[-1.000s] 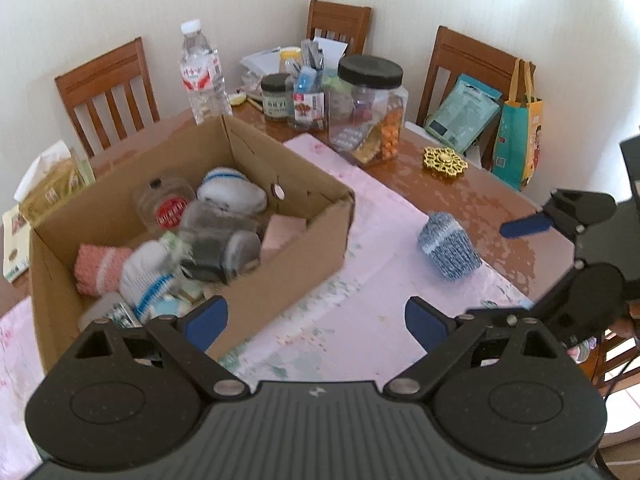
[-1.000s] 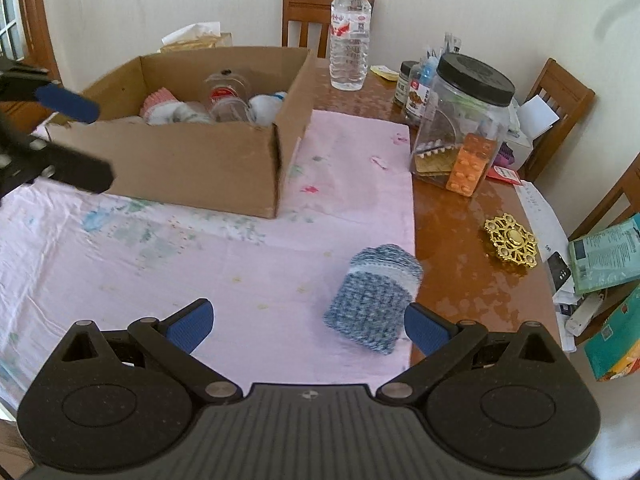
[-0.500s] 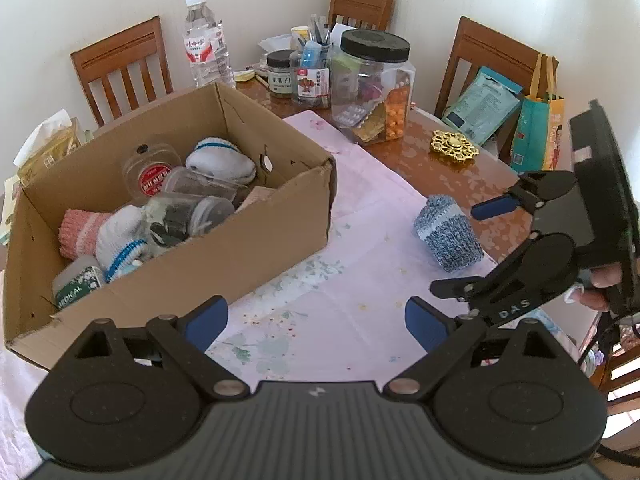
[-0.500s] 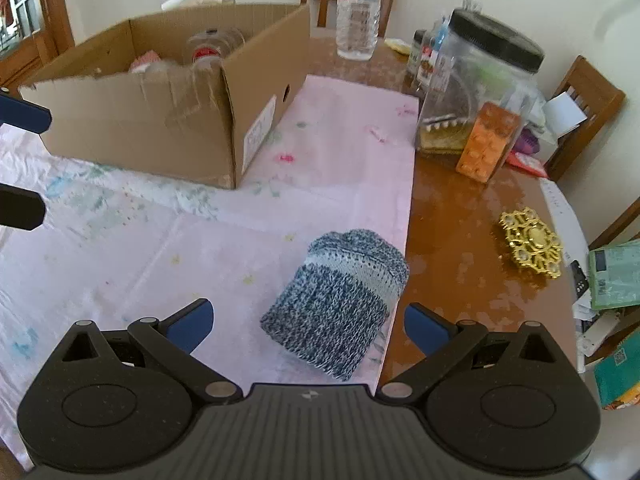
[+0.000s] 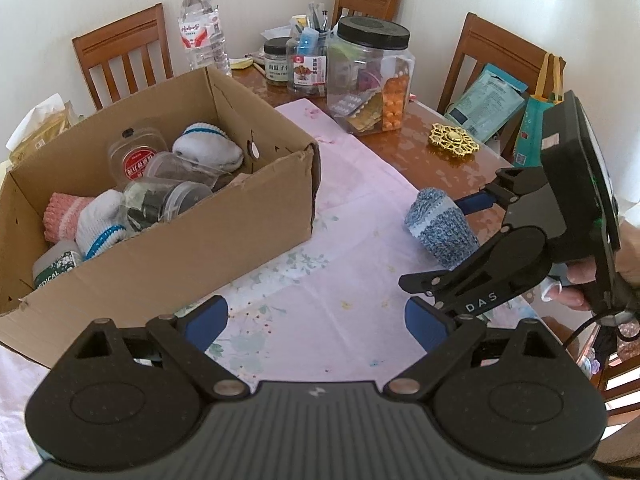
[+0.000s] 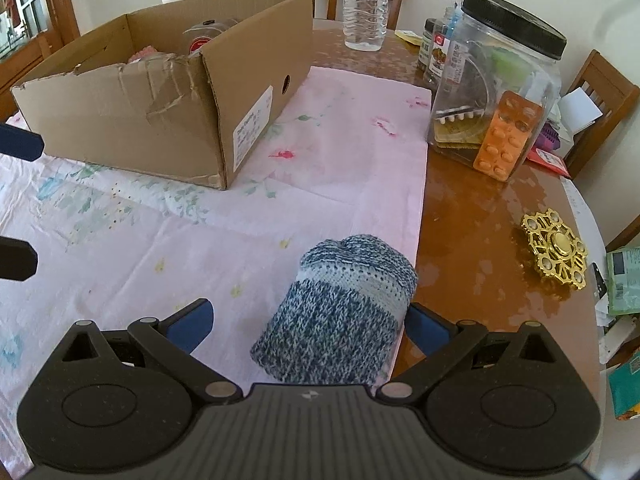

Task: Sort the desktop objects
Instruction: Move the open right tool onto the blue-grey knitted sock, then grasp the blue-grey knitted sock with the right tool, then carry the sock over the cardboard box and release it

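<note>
Blue-and-white knit rolled sock (image 6: 340,312) lies between the wide-open right gripper (image 6: 308,322) fingers, seemingly ungripped; left gripper (image 5: 316,318) gapes empty.

A home dining room: wooden dining chairs (image 5: 124,56) ring a worktop (image 6: 476,216) with flowered cloth (image 6: 328,148), snack jars (image 5: 310,68) and a water bottle (image 5: 202,36).

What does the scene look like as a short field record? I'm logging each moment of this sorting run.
surface: table partly covered by a pink floral cloth
target item: rolled blue knit sock, lying on the cloth near its edge
right gripper: open, fingers either side of the sock
left gripper: open, holding nothing, over the cloth
cardboard box: open, holds rolled socks and clear jars
bystanders: black-lidded clear jar, water bottle, gold ornament
</note>
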